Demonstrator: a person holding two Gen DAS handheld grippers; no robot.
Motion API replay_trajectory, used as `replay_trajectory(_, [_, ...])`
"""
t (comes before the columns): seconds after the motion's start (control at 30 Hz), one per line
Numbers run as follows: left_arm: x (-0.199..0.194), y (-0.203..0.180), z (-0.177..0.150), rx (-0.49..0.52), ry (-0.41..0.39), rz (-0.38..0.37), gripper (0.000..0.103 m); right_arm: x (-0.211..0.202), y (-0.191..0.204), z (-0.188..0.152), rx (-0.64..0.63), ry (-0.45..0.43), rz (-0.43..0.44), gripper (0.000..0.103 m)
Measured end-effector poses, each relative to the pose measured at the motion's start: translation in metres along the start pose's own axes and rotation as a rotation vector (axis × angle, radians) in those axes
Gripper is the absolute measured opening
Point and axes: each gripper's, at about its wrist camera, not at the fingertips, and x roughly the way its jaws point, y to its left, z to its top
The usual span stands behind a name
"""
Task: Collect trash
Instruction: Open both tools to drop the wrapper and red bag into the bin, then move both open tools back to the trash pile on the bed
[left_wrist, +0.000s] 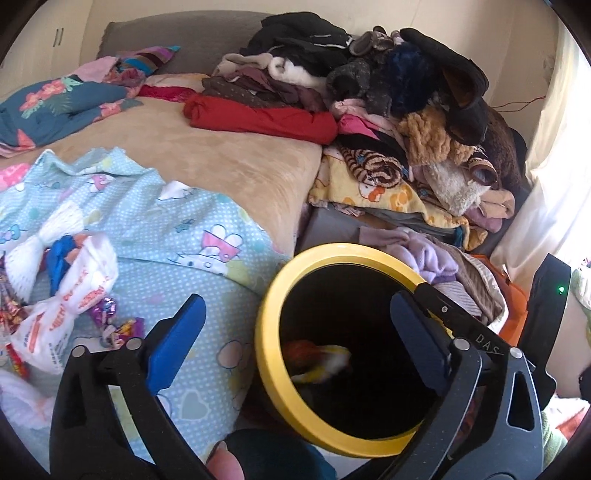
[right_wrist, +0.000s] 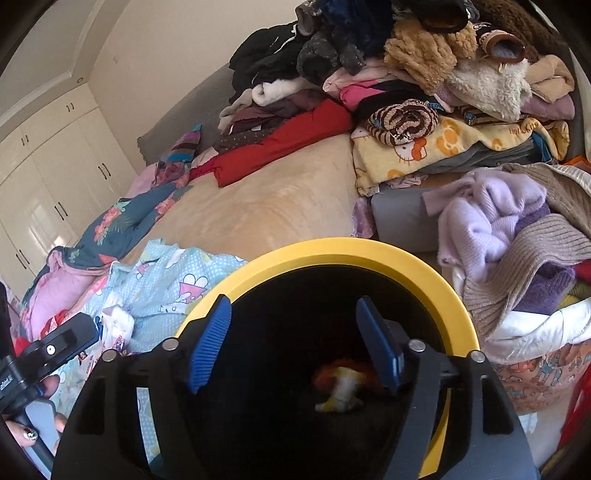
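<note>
Hovering over the yellow-rimmed bin (right_wrist: 328, 254), both tongs, right (right_wrist: 295, 343) and left (left_wrist: 291, 336), are seen released and empty. Dropped trash (right_wrist: 341, 384) lies below them inside. Remaining wrappers (left_wrist: 110, 317), beyond the left tongs on the bed (left_wrist: 236, 162), should be pinched singly, clear of bedding.

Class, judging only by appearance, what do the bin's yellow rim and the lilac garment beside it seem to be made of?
Yellow rim: probably moulded plastic, with a smooth, evenly coloured, matte surface and a crisp edge.
Lilac garment: likely a knitted wool or acrylic, soft and fuzzy, with visible ribbing and limp folds. The exact fibre cannot be told.
</note>
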Motion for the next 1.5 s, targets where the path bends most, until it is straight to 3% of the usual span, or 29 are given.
replay_trajectory(0.77, [-0.054,0.039,0.009,-0.021,-0.147,0.121,0.092,-0.012,0.067,-0.003,-0.116,-0.027,0.09,0.081])
replay_trajectory(1.5, [-0.095,0.089,0.015,-0.11,-0.241,0.212,0.092,-0.032,0.154,-0.021,-0.304,-0.051,0.289,0.084])
